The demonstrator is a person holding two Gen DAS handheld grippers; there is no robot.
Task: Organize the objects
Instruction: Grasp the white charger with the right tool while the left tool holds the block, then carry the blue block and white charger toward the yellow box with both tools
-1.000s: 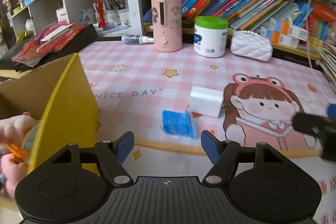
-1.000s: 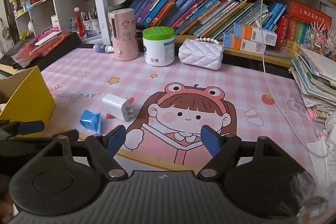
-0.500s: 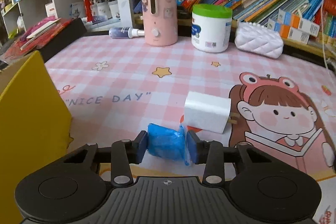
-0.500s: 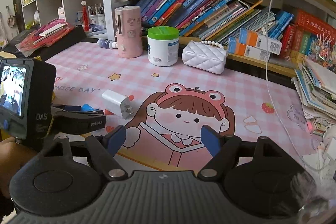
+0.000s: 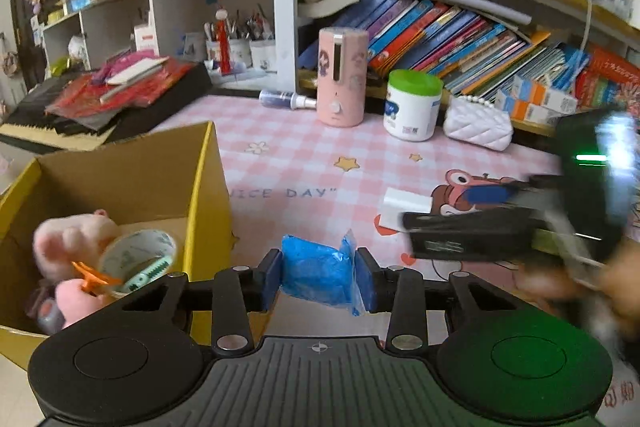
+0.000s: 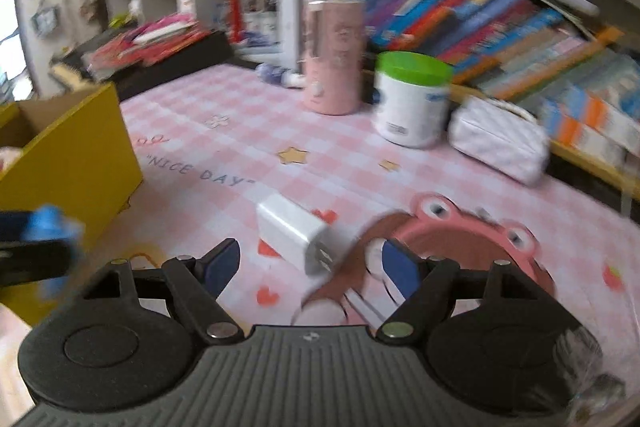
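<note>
The left gripper [image 5: 319, 275] clamps a blue packet [image 5: 316, 275] between its pads, lifted off the mat [image 5: 304, 163] and just right of the yellow box [image 5: 200, 211]. The box, open at the top, holds a pink plush [image 5: 72, 231], a tape roll [image 5: 138, 255] and an orange clip [image 5: 90, 277]. The step in hand appears to be carrying the packet to the box. To do it well, the packet should probably clear the near wall of the box before the pads part, and be let go low over a free spot so that it does not bounce off the plush. The packet looks soft and crinkled, so a steady squeeze suffices; more would only crush it.

The right gripper [image 6: 310, 265] has its fingers spread wide and holds nothing. It points at the white charger [image 6: 292, 231], which lies on the mat between the fingertips' line and slightly ahead of them; the view is blurred, so whether a pad touches it cannot be told. A square approach with the prongs [image 6: 322, 261] clear of the pads would likely give the surest hold on the smooth body.
</note>
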